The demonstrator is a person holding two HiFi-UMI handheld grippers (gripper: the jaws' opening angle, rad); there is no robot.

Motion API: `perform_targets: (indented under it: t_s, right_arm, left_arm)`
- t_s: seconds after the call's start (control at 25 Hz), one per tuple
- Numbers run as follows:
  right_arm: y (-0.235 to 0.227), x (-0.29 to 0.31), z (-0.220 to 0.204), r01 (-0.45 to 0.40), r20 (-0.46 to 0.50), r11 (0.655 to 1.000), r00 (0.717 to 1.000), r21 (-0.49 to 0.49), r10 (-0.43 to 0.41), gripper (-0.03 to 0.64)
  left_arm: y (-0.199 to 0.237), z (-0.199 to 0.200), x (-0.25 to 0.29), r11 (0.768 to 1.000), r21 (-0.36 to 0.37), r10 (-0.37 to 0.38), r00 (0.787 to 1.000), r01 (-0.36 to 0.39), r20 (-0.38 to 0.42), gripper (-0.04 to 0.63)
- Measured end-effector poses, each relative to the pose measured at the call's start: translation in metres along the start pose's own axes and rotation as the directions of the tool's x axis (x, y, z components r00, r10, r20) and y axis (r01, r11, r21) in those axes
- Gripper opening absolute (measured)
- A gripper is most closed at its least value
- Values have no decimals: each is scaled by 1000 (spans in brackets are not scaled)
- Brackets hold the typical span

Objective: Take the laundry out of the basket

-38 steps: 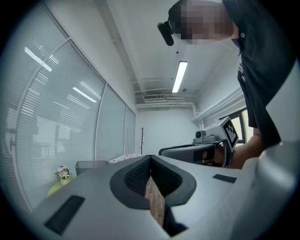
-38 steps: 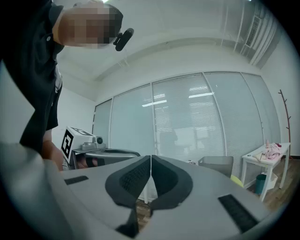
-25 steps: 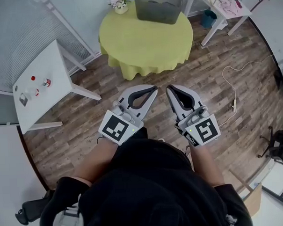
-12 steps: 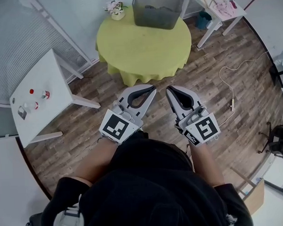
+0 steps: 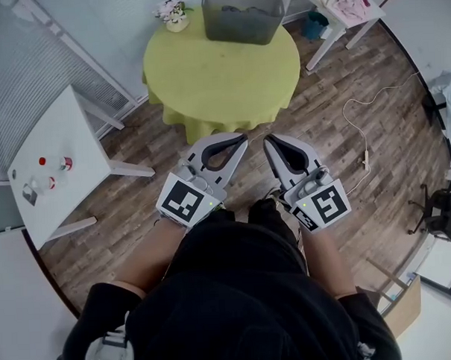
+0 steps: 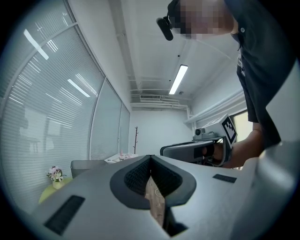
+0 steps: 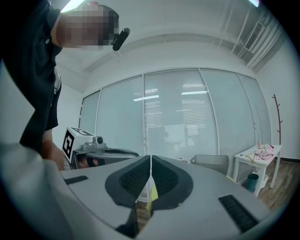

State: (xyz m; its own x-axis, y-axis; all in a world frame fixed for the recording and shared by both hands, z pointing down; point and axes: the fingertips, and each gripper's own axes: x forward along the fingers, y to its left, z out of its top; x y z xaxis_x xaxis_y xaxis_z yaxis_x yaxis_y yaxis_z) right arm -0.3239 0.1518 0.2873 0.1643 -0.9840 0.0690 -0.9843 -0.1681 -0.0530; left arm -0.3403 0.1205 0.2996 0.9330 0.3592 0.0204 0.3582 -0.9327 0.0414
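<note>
- Round table (image 5: 221, 79), yellow-green cloth: well ahead of me.
- Grey basket (image 5: 242, 22): at the table's far edge, dim dark laundry (image 5: 237, 11) inside.
- Step, as I judge it: the approach. Best to come in level and part my jaws only above the rim.
- My left gripper (image 5: 244, 139) and right gripper (image 5: 268, 139): jaws together, holding nothing, well apart from the basket.

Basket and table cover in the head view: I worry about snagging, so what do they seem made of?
The basket looks like grey, slightly see-through plastic or stiff mesh with a matte finish: its dark contents show dimly through the wall. The table cover looks like matte yellow-green cloth: its edge hangs in soft folds.
</note>
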Motion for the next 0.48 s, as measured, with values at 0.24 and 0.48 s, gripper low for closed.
perform_targets:
  t_s: [0.24,0.48]
  right_arm:
    - [-33,4,1,-9,17,1000,1000,14,9,28]
    - [-83,3,6,-44,36,999,998,18,43,25]
  left_arm:
    - [13,1,26,1000,8,15,1000,-15,-3,9]
    - [19,3,73,999,26,48,999,-48,-21,9]
